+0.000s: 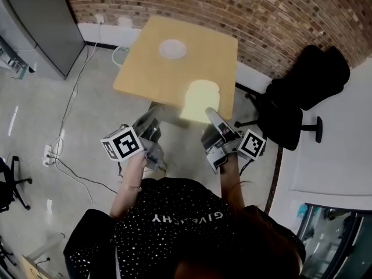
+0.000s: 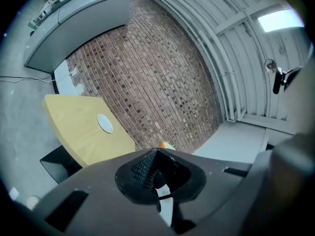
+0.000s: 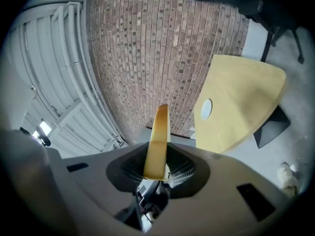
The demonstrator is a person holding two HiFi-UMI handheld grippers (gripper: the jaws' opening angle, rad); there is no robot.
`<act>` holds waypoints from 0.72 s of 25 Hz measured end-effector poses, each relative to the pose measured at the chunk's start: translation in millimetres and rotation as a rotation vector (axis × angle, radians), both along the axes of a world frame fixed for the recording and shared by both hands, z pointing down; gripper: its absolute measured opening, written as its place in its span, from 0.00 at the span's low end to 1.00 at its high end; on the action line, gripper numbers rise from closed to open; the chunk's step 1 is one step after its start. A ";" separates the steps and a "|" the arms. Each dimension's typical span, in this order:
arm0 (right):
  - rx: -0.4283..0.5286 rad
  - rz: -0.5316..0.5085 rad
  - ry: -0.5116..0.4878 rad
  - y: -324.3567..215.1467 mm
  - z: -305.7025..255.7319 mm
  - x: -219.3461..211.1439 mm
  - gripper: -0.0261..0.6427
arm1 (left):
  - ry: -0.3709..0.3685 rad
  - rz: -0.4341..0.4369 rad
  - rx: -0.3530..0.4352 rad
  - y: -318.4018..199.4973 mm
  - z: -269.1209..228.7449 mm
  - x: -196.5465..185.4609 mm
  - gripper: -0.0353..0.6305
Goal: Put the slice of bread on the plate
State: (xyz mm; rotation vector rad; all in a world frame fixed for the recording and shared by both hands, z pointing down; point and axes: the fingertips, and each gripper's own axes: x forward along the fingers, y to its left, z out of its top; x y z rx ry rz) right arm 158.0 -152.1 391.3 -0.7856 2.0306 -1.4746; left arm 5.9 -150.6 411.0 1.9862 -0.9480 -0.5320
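1. Bread slice (image 1: 201,100) is pinched by its near edge in my right fingers (image 1: 215,121), which are closed narrowly on it. It juts out flat, away from me, over the near edge of the bench (image 1: 145,77).
2. My left fingers (image 1: 146,121) are pressed together with nothing between them, level with the right ones and to their left.
3. The plate (image 1: 172,49), round and white, sits on the far part of the bench, well apart from the slice and a little to its left.
4. Risk: I grip only a thin strip of soft crumb, so the slice may sag, tear or slip free on the way. It would then land on the bench or the floor (image 1: 35,109).
5. Risk: the plate looks small from here. Letting go early or off-centre would leave the slice hanging over the rim.
6. The bench is a pale wooden top with rounded corners.
7. A brick wall (image 1: 232,4) runs along the far side. A grey cabinet (image 1: 40,22) stands far left, cables (image 1: 64,127) trail over the grey floor at left, and a black office chair (image 1: 302,92) stands to the right.
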 end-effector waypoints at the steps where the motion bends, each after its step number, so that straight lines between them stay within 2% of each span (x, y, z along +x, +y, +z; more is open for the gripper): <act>1: -0.004 0.007 0.008 -19.5 0.2 -3.2 0.18 | -0.001 0.009 -0.004 -19.2 -0.4 -3.1 0.06; 5: -0.021 0.025 0.022 -80.8 4.1 -16.0 0.18 | -0.028 0.028 -0.019 -79.2 3.2 -18.3 0.06; 10: -0.022 0.037 0.043 -132.0 10.1 -27.7 0.18 | -0.014 0.063 -0.005 -127.5 4.0 -28.4 0.06; 18: -0.012 0.035 0.094 -187.1 17.5 -33.7 0.18 | -0.029 0.091 -0.003 -174.8 15.9 -28.2 0.06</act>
